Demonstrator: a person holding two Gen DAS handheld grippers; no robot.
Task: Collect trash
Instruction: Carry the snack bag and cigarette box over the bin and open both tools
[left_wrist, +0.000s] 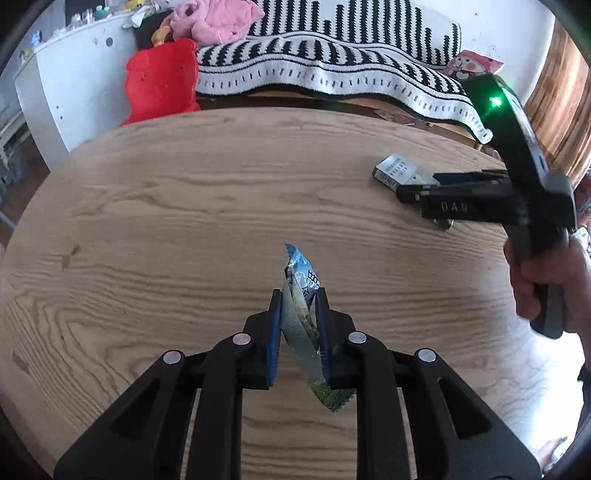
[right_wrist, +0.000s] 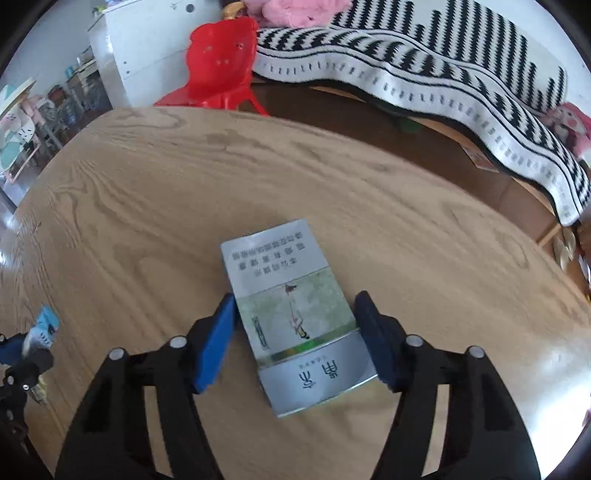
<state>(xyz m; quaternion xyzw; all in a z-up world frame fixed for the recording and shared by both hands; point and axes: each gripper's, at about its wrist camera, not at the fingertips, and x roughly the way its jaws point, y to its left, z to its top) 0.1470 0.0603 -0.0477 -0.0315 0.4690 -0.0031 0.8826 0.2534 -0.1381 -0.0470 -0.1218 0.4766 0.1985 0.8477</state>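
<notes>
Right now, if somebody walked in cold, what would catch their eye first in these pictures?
Probably the crumpled blue snack wrapper pinched upright in the left gripper above the wooden table. Next, the silver cigarette pack lying flat between the right gripper's open jaws. Behind, a bright red plastic chair.

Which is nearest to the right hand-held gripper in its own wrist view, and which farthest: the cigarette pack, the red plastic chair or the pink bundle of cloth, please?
From the right hand-held gripper:
1. The cigarette pack, lying flat on the wooden table, between the fingers.
2. The red plastic chair, beyond the table's far edge, upper left.
3. The pink bundle of cloth, behind the chair at the top edge.
</notes>
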